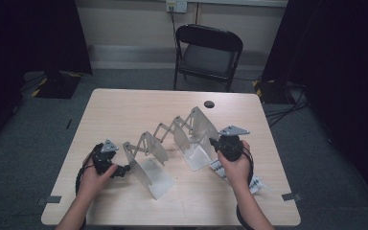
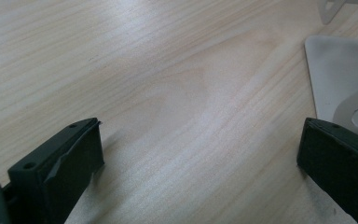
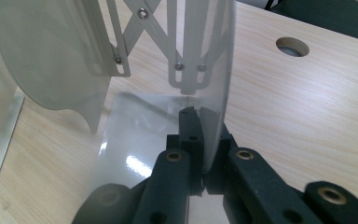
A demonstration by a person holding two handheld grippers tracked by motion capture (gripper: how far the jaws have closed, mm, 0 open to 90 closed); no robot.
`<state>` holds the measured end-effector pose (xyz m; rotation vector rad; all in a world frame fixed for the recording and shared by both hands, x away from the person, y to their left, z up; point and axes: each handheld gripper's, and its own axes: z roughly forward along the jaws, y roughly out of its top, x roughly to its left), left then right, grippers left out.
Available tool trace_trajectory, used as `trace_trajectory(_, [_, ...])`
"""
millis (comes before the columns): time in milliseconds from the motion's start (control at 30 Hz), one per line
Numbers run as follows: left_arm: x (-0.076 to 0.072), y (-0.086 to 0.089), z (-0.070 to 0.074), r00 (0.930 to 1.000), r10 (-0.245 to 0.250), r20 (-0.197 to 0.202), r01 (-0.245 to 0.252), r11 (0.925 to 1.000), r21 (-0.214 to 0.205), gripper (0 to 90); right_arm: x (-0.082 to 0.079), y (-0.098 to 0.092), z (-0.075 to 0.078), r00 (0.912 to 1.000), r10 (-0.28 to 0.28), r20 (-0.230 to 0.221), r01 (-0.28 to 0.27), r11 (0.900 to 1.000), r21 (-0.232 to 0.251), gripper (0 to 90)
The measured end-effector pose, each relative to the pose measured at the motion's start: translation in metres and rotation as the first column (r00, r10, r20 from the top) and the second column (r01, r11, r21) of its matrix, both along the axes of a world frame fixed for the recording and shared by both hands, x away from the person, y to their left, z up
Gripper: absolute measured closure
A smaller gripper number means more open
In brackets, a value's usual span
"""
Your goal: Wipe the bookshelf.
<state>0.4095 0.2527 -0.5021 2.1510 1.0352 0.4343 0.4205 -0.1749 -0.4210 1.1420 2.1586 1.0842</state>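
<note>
metal bookend rack point(image 3: 200, 56) — pinched in right gripper point(image 3: 199, 114), left gripper point(image 2: 200, 154) wide open.

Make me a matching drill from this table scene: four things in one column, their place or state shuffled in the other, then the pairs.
Things:
1. left tongs
2. right tongs
3. folding chair
4. round hole

Places or states:
A. behind the table's far edge
B. shut on the rack's upright end plate
C. in the tabletop near its far right corner
D. open over bare wood beside the expanding metal rack

Pairs: 1-D, 2-B, 3-A, 4-C
</note>
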Motion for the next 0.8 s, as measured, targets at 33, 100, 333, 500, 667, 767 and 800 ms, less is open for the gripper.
trace_trajectory(33, [0.000,0.000,0.000,1.0000,0.000,0.000,0.000,1.0000,0.000,0.0,0.000,0.000,0.000,1.0000,0.002,0.000,-0.002,1.0000,-0.002,88.1])
trace_trajectory(100, [0.000,0.000,0.000,1.0000,0.000,0.000,0.000,1.0000,0.000,0.0,0.000,0.001,-0.001,0.9999,0.009,-0.007,-0.009,1.0000,-0.003,83.0])
trace_trajectory(333, [0.000,0.000,0.000,1.0000,0.000,0.001,0.000,1.0000,0.000,0.0,-0.003,-0.002,-0.009,0.9982,0.027,-0.054,-0.026,0.9996,0.006,56.8])
trace_trajectory(500, [0.000,0.000,0.000,1.0000,0.002,0.001,-0.002,1.0000,-0.002,0.0,-0.007,-0.014,-0.011,0.9937,0.049,-0.100,-0.050,0.9987,-0.009,47.2])
trace_trajectory(667, [0.000,0.000,0.000,1.0000,0.002,0.001,-0.002,1.0000,-0.002,0.0,-0.014,-0.031,-0.014,0.9942,0.046,-0.098,-0.048,0.9985,-0.026,44.1])
trace_trajectory(767, [0.000,0.000,0.000,1.0000,0.002,0.001,-0.002,1.0000,-0.002,0.0,-0.018,-0.041,-0.018,0.9939,0.029,-0.106,-0.033,0.9989,-0.034,41.5])
trace_trajectory(800, [0.000,0.000,0.000,1.0000,0.002,0.001,-0.002,1.0000,-0.002,0.0,-0.019,-0.044,-0.021,0.9933,0.027,-0.112,-0.031,0.9990,-0.033,41.4])
